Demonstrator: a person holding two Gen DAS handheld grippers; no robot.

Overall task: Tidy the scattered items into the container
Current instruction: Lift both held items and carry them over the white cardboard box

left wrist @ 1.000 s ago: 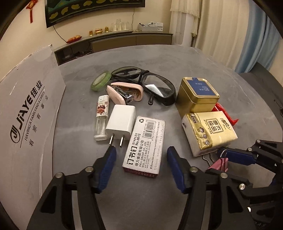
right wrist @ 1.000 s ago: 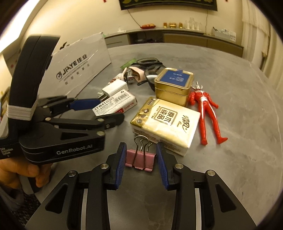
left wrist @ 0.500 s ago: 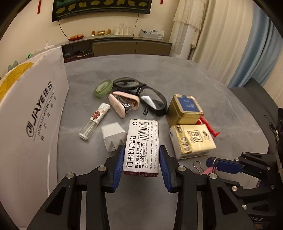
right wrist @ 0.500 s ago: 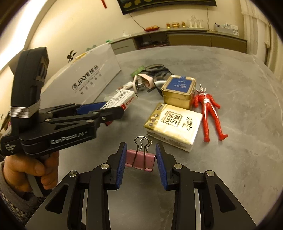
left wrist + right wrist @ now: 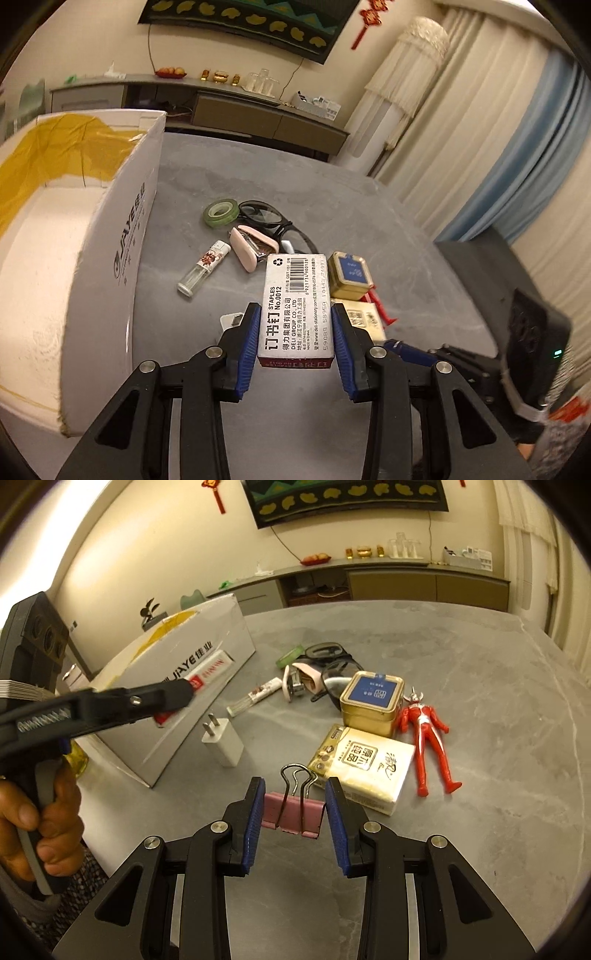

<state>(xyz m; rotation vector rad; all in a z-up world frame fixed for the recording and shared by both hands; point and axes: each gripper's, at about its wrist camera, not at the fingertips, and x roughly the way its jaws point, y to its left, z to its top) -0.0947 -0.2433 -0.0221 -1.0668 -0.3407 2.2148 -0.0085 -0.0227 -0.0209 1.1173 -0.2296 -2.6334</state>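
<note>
My left gripper [image 5: 295,332] is shut on a grey staples box [image 5: 295,295] and holds it in the air, right of the open white cardboard box [image 5: 110,240]. In the right wrist view the same staples box [image 5: 210,668] hangs beside the cardboard box [image 5: 221,635]. My right gripper [image 5: 293,805] is shut on a pink binder clip [image 5: 273,812], wire handles pointing away, above the grey table. On the table lie a white charger [image 5: 223,740], tissue pack [image 5: 365,764], gold tin [image 5: 371,701], red figure [image 5: 428,734], glasses [image 5: 332,664], pink stapler [image 5: 299,679], green tape [image 5: 290,655] and a lighter [image 5: 255,698].
The cardboard box's inside [image 5: 48,236] shows white with yellow tape on its flap. A person's hand [image 5: 40,812] grips the left tool's handle. A sideboard [image 5: 388,583] stands behind the table, curtains [image 5: 480,147] to the right. Bare tabletop [image 5: 498,701] lies right of the red figure.
The left gripper shut on the staples box and lifted it up beside the cardboard box. The right gripper, shut on the binder clip, rose off the table with it.
</note>
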